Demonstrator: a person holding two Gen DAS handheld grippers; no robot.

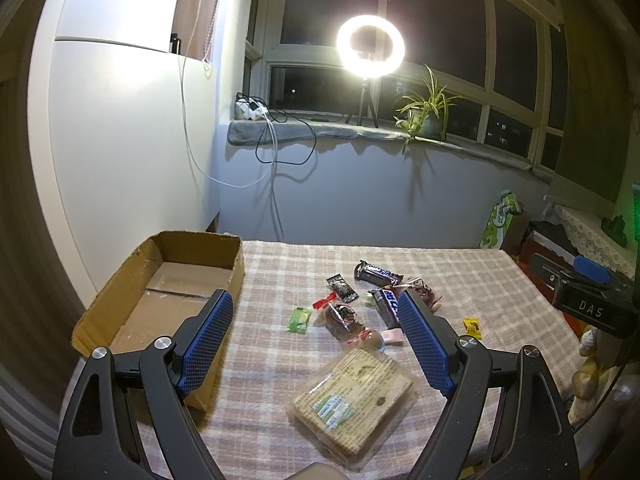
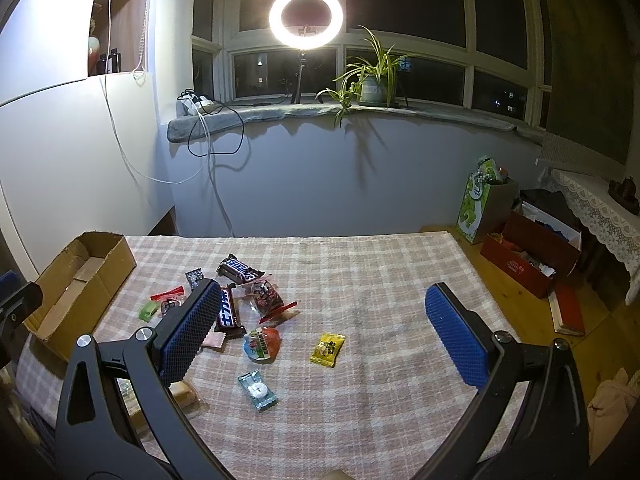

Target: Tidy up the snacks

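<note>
Several snacks lie on the checked tablecloth (image 1: 460, 280): a Snickers bar (image 1: 376, 273) (image 2: 240, 271), a second dark bar (image 1: 387, 305) (image 2: 229, 313), a green candy (image 1: 300, 319), a yellow candy (image 1: 473, 326) (image 2: 328, 349), a clear mint packet (image 2: 258, 390) and a wafer pack (image 1: 353, 396). An open, empty cardboard box (image 1: 120, 304) (image 2: 40, 312) sits at the left. My left gripper (image 1: 316, 308) is open above the snacks, empty. My right gripper (image 2: 324, 300) is open and empty, over the cloth right of the pile.
A ring light (image 1: 370, 46) and a potted plant (image 1: 426, 116) stand on the windowsill behind. A red box (image 2: 532, 256) and a green bag (image 2: 478, 204) sit on the floor at the right. The other gripper's body (image 1: 588, 300) shows at the right edge.
</note>
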